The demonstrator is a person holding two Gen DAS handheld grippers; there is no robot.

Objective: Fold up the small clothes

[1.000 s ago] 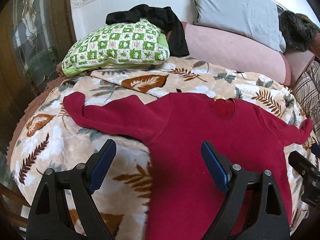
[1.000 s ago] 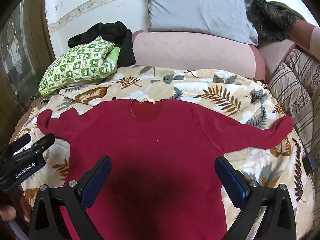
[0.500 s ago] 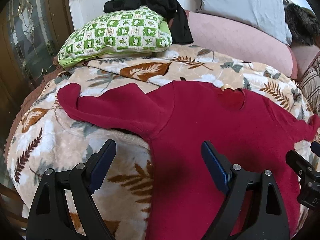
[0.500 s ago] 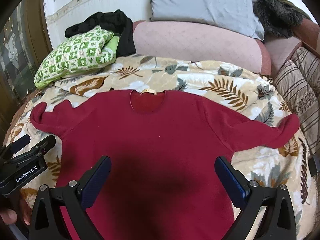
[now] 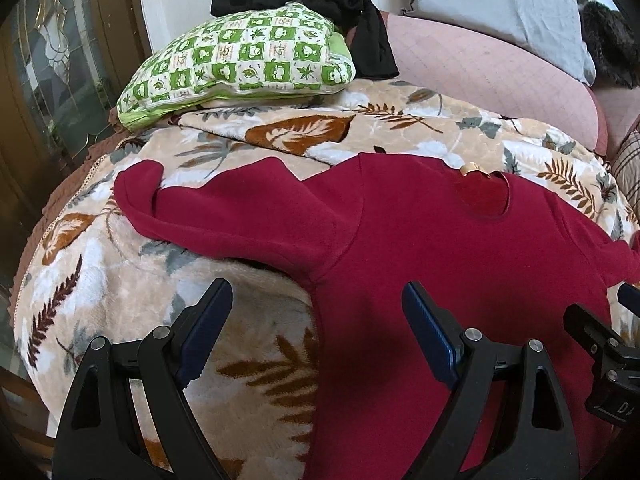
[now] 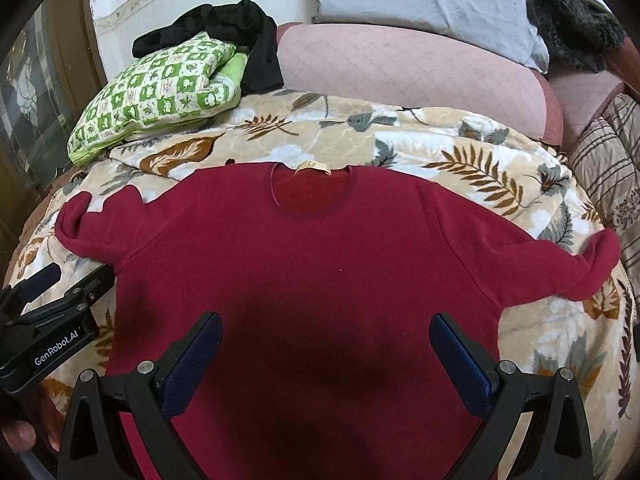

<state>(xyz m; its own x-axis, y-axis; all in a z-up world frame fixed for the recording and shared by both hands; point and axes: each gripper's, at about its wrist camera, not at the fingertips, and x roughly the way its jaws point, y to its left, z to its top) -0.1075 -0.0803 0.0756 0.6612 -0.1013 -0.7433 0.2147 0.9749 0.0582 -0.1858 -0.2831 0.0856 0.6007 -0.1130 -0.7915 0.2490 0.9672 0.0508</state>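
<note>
Left gripper (image 5: 318, 330): two black plastic arms with triangular cut-outs, each carrying silver round-head screws near the top and ending in a dark blue ribbed pad (image 5: 206, 332). Right gripper (image 6: 326, 354): the same build, black arms with triangular cut-outs, silver screws and blue ribbed pads (image 6: 460, 362). Seen from the right wrist, the left gripper's black body bears a white "GenRobot.AI" marking (image 6: 56, 354), with small screws above that marking; a fingertip (image 6: 18, 438) shows below it.

We see a green checked pillow (image 6: 160, 92) under black clothing (image 6: 236, 36), on a leaf-print blanket (image 6: 460, 156), plus a grey pillow (image 6: 424, 0).
</note>
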